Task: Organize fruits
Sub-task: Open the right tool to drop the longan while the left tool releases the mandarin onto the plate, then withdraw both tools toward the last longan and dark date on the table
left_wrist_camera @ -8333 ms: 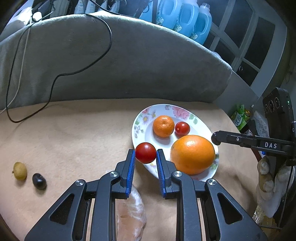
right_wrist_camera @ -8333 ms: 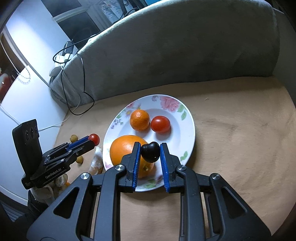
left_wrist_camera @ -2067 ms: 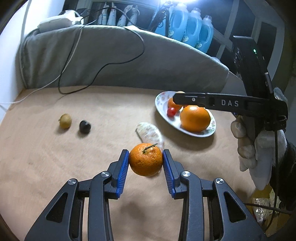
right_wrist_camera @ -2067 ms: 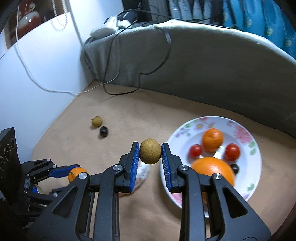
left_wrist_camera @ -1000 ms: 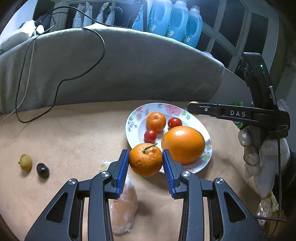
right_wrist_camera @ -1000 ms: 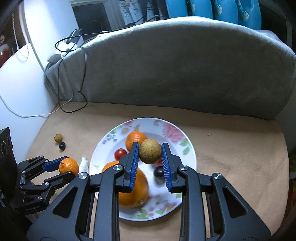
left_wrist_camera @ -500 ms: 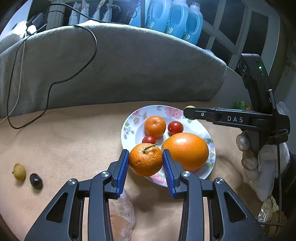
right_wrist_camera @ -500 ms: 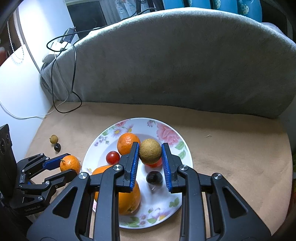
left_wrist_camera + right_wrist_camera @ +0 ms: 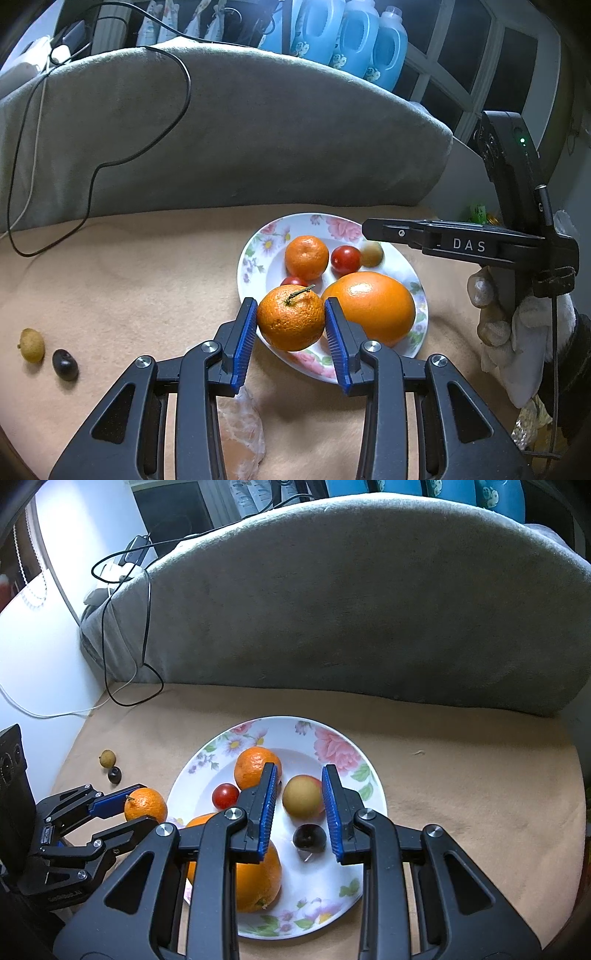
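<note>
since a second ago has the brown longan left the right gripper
Yes. The right gripper has opened and the longan has dropped onto the floral plate, beside the dark grape.

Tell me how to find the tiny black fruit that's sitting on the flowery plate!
Find the flowery plate on the tan blanket. On it, nearest the right gripper, the dark fruit sits just in front of a round yellow-tan fruit and right of the big orange. It is the only black, shiny thing on the plate, and the smallest.
</note>
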Demonstrator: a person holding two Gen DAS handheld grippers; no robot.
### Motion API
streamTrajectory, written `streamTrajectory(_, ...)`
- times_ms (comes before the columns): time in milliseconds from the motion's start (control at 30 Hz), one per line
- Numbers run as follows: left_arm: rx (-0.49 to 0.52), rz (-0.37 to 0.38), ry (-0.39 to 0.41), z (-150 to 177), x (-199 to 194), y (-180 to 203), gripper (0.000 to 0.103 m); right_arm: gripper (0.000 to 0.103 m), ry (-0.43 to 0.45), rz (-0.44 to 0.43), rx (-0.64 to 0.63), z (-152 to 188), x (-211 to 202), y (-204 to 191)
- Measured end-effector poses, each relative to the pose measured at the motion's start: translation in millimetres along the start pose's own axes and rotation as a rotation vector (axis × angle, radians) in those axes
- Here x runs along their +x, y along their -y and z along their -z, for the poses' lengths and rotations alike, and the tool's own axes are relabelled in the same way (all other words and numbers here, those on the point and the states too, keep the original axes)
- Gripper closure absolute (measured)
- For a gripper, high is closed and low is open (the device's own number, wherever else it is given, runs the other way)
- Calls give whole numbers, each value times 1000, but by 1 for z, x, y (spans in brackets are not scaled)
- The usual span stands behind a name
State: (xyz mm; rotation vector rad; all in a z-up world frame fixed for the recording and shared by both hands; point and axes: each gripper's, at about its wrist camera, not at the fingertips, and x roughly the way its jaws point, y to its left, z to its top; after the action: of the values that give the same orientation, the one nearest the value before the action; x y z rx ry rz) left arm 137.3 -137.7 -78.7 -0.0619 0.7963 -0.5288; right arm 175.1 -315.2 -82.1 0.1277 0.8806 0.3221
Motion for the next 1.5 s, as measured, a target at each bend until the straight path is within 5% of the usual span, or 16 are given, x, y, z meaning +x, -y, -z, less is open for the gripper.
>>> streamTrajectory(133,0,4,12,-1,-2,0,60,42,21,5,5,0,-3,0)
streamTrajectory(267,7,2,18,-2,-4,1,60,41,26,3,10,-1,-5,0)
streamTrajectory(600,19,-13,26,-1,-8,2,40,13,49,19,-13,-2,-12,-4)
streamTrajectory(733,25,-32,32,-1,-12,0,32,12,62,21,-13,-3,-16,-8)
streamTrajectory(1500,-29,-147,39,4,-42,-52,28,10,76,-15,-82,-4,-20,-55)
